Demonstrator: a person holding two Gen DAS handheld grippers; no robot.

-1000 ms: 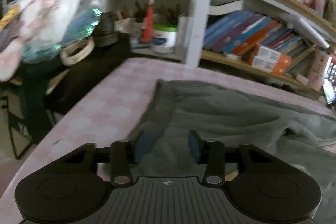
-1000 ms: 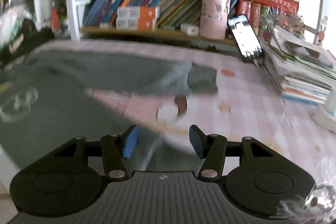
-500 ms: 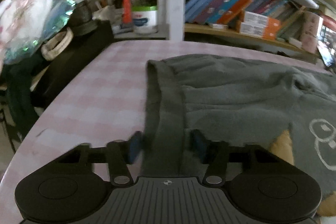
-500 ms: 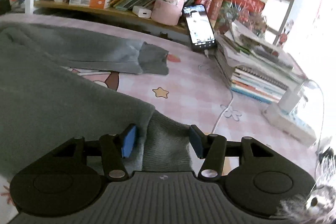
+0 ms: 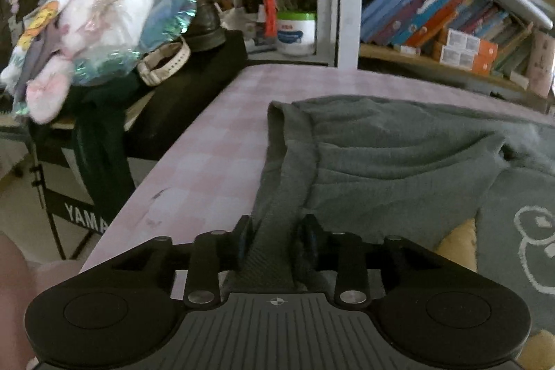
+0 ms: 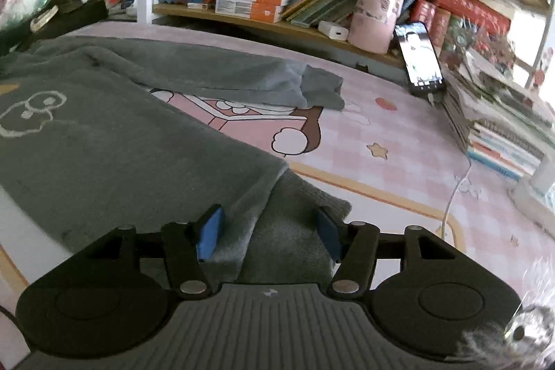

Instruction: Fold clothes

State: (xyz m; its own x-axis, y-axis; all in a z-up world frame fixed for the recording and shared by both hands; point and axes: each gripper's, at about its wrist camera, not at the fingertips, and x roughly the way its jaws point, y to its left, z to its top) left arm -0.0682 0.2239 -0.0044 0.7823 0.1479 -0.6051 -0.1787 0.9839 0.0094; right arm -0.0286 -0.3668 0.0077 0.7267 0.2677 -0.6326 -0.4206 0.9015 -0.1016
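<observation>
Grey sweatshirt (image 6: 104, 141) spread across the pink checked tablecloth (image 6: 399, 162), left gripper (image 5: 276, 240) pinched on the sweatshirt's ribbed hem band (image 5: 277, 196) at the tablecloth's left edge, right gripper (image 6: 269, 231) wide apart, straddling the sleeve cuff (image 6: 295, 224), gripping nothing, bookshelf (image 6: 277, 23) behind the tablecloth

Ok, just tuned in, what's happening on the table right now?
A person is folding a grey sweatshirt spread on the pink checked table. The left gripper has closed on the ribbed hem band at one end. The right gripper sits open around the sleeve cuff, not yet clamped.
</observation>
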